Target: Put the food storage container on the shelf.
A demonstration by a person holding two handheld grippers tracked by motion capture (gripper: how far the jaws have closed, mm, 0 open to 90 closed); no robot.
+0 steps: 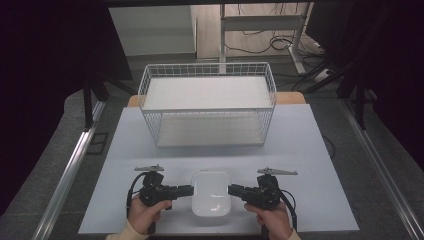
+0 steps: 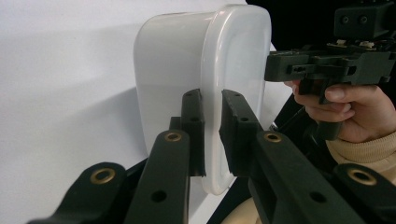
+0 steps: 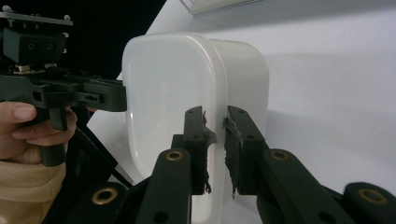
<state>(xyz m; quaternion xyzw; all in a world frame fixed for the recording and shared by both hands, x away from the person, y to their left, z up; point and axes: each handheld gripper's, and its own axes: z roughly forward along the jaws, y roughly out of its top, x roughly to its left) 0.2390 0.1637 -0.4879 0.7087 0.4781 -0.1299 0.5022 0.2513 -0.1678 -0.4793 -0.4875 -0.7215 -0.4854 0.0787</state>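
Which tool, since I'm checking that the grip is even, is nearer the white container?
Neither: both touch it. The left tool pinches the rim on the left side of the white container, and the right tool pinches the rim on its right side, directly opposite.

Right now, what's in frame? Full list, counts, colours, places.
container: 1, white plastic with a lid, near edge of the table, between the two grippers.
wire basket: 1, white, far middle of the table, nothing visible inside.
table: 1, pale grey-white top.
desk frame: 1, grey metal, on the floor beyond the table, cables around it.
left gripper: 1, black, jaws on either side of the container's rim at its left side.
right gripper: 1, black, jaws on either side of the rim at its right side.
hands: 2, cream sleeves, bottom edge.
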